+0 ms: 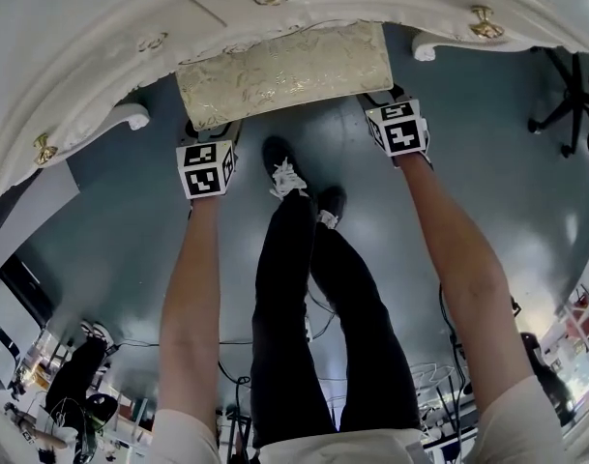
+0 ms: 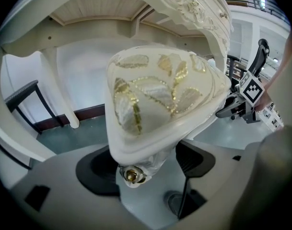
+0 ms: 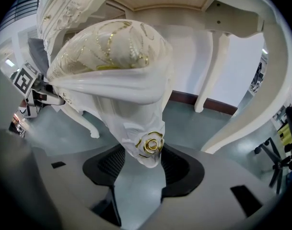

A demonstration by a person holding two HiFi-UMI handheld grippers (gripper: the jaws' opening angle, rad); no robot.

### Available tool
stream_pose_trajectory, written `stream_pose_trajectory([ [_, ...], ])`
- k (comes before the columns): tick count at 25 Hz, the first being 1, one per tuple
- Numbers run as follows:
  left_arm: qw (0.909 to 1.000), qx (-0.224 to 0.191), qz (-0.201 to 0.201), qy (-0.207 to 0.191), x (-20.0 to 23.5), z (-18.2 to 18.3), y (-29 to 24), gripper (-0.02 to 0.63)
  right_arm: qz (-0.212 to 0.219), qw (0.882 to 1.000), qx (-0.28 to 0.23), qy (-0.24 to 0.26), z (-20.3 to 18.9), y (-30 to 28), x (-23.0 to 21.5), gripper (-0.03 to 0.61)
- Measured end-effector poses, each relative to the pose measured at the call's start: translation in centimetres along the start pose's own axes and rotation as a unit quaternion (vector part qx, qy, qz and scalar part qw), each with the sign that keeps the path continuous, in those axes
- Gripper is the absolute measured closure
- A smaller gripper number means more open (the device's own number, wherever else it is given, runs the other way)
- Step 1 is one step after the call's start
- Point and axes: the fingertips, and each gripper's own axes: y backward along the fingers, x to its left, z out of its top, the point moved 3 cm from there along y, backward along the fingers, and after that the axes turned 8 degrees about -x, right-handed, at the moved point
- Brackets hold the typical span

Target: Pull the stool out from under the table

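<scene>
The stool, white with a gold-patterned cushion, sticks partly out from under the ornate white table. My left gripper is at its front left corner and my right gripper at its front right corner. In the left gripper view the stool's corner with a gold rosette sits between the black pads of the left gripper, which is shut on it. In the right gripper view the other corner with its rosette is clamped in the right gripper.
The person's legs and shoes stand just behind the stool on the blue-grey floor. Curved table legs flank the stool. A black chair base is at the right. A dark stand is at the left.
</scene>
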Motion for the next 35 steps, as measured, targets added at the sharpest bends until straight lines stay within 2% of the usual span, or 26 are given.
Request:
stream_pose_trajectory([
  [6, 0.9999, 0.015, -0.001, 0.000, -2.3, -3.0, 2.9, 0.241, 0.004, 1.000, 0.002, -0.003, -3.8, 2.4, 1.8, 0.316],
  [11, 1.0000, 0.009, 0.000, -0.002, -2.9, -4.4, 4.5, 0.241, -0.005, 1.000, -0.010, -0.006, -5.3, 3.7, 3.0, 0.316],
  [25, 0.9992, 0.020, -0.022, -0.027, -6.8, -10.9, 12.5, 0.241, -0.012, 0.999, 0.017, -0.027, -13.7, 10.6, 9.4, 0.316],
  [30, 0.9969, 0.031, -0.049, -0.052, -7.9, -13.5, 14.9, 0.256, -0.017, 0.999, 0.020, -0.034, -17.0, 13.0, 11.7, 0.318],
  [35, 0.9973, 0.030, -0.047, -0.048, -9.1, -16.0, 17.4, 0.256, -0.019, 0.999, 0.018, -0.040, -19.8, 14.7, 13.7, 0.318],
])
